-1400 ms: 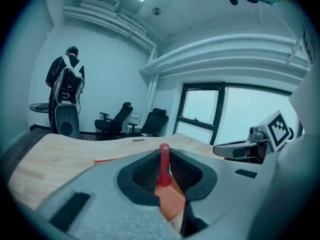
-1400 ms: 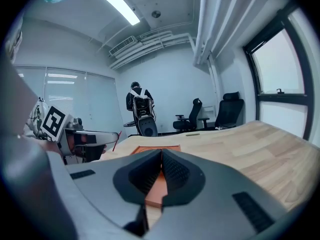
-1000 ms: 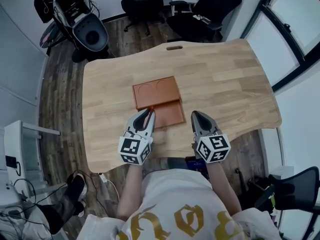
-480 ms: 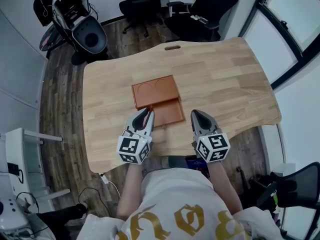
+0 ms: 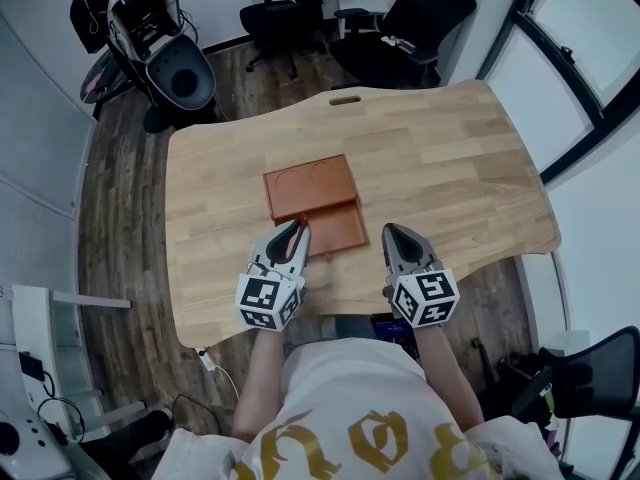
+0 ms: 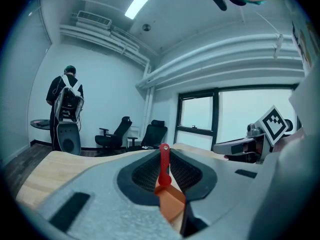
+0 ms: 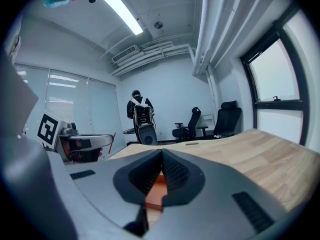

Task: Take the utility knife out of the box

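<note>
I hold both forearms close in front of me, jaws pointing forward: my left gripper (image 5: 299, 226) pinches the knife (image 6: 164, 164), and my right gripper (image 5: 389, 229) is closed, empty.

Wooden table (image 5: 450, 158), dark plank floor (image 5: 120, 178), office chairs (image 5: 400, 23), windows (image 5: 590, 28).

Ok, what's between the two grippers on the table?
In the head view, the near half of the brown box lies between the left gripper, shut on the red utility knife, and the right gripper; closer to the person is bare table.
</note>
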Demonstrator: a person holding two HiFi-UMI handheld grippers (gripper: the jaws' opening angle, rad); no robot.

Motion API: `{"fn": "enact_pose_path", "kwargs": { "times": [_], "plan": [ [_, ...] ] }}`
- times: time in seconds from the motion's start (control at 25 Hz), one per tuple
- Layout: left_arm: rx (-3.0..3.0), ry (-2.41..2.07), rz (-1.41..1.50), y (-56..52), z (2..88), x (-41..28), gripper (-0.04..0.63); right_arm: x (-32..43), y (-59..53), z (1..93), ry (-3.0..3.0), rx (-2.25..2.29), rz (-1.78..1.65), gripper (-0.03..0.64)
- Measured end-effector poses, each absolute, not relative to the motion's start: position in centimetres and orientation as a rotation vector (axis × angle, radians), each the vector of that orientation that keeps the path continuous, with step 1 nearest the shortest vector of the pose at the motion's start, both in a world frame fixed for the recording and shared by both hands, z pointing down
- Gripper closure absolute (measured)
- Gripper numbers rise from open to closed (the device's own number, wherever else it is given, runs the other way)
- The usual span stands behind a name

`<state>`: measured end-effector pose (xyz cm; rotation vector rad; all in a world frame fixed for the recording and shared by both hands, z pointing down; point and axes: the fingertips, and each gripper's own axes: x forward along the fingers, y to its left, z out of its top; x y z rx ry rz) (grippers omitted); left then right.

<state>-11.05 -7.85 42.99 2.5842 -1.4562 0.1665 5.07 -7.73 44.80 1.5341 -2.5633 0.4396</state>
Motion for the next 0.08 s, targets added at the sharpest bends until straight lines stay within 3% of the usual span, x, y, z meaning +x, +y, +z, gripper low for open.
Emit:
{"fn": "enact_pose_path", "kwargs": {
  "times": [0.08],
  "plan": [
    [2.587, -1.455, 0.171, -7.71, 43.03, -10.82, 0.537, 5.14, -7.50, 44.95, -2.561, 1.530, 0.440, 0.606]
  ]
}}
